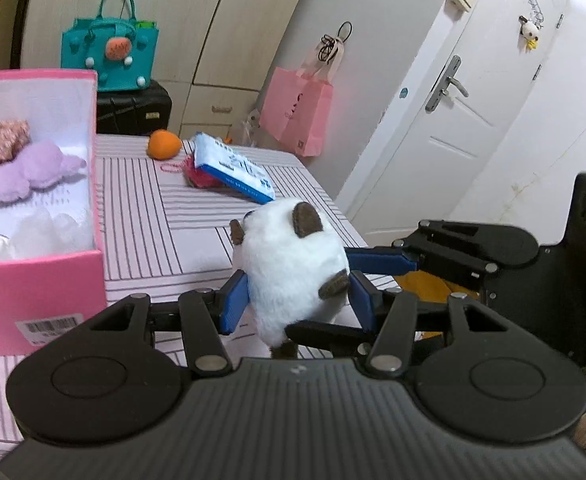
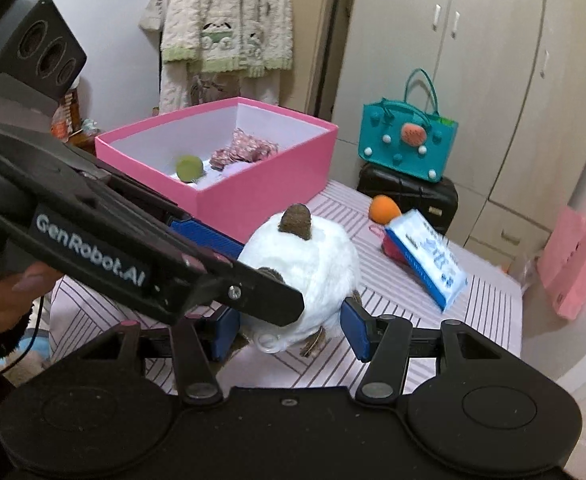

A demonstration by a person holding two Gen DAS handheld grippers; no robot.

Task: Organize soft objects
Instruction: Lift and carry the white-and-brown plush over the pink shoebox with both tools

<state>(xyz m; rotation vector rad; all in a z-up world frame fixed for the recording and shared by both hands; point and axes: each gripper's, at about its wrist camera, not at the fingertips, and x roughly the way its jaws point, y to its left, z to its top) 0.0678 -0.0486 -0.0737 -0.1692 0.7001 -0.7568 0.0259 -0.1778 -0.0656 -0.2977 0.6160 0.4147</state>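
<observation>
A white plush toy with brown ears (image 1: 291, 268) (image 2: 305, 276) is held above the striped table (image 1: 165, 216). My left gripper (image 1: 297, 300) is shut on its sides with the blue pads (image 1: 235, 300) pressing in. My right gripper (image 2: 291, 330) straddles the same toy from the other side; its blue pads (image 2: 355, 330) sit close to the toy's base, and contact is unclear. The right gripper's fingers also show in the left wrist view (image 1: 381, 260). A pink box (image 1: 37, 280) (image 2: 269, 184) holds a purple plush (image 1: 33, 172), floral fabric (image 2: 245, 148) and a green ball (image 2: 189, 168).
An orange ball (image 1: 164, 144) (image 2: 384, 209), a blue-and-white packet (image 1: 233, 172) (image 2: 429, 258) leaning on a red fuzzy item (image 1: 199, 176), lie farther back on the table. A teal handbag (image 1: 111, 56) sits on a black case (image 1: 133, 110). A pink paper bag (image 1: 297, 114) hangs right.
</observation>
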